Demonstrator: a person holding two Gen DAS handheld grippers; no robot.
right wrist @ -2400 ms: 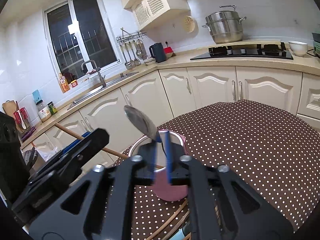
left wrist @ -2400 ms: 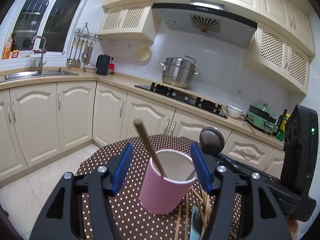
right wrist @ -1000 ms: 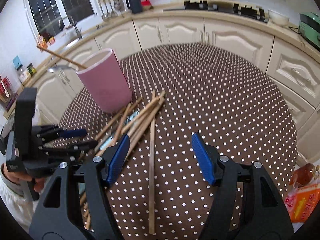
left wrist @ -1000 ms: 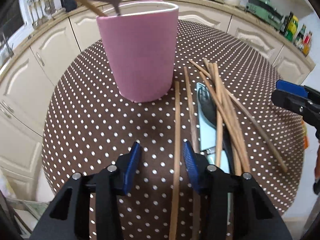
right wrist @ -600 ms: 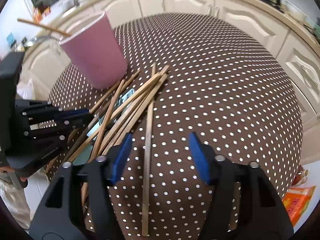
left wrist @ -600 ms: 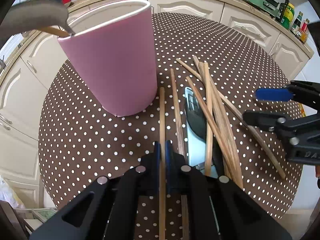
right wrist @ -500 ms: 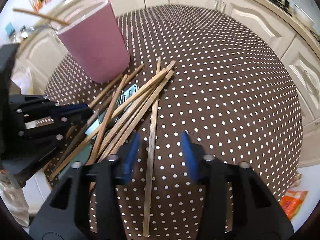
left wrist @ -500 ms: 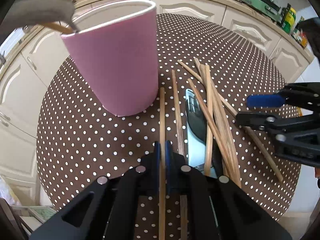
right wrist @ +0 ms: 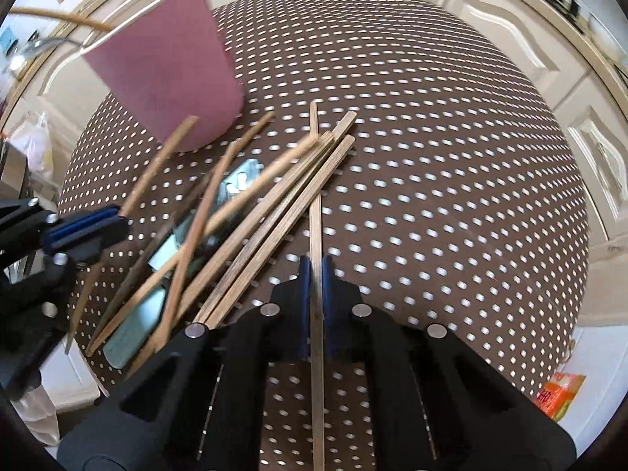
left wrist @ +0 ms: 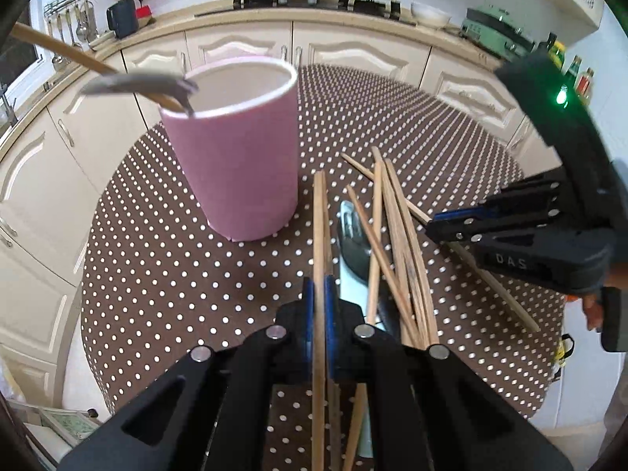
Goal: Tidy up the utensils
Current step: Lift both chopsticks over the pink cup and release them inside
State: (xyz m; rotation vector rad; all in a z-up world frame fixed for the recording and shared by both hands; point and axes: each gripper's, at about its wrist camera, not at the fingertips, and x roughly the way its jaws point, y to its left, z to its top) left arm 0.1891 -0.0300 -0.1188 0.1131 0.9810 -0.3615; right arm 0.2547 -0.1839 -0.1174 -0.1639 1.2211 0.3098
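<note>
Blue-padded jaws of the left hand-held gripper [left wrist: 318, 310], at lower centre of the left wrist view, are pressed together on one wooden chopstick [left wrist: 318, 235], pinched partway along its shaft. At lower centre of the right wrist view, the right hand-held gripper [right wrist: 315, 298] likewise pinches a second chopstick [right wrist: 314, 196], held near mid-length. Each stick is thin, straight and pale brown; it should prove light and stiff, though smooth enough to pivot or slip in a narrow grip, so a hold near the middle seems wisest. Beyond the jaws, loose chopsticks [left wrist: 396, 235] lie crossed over a pale blue packet [left wrist: 349, 219] on the dotted desk [left wrist: 176, 274]. Farthest, upper left, a pink cup [left wrist: 239, 165] stands upright, already holding a spoon [left wrist: 137, 84].
</note>
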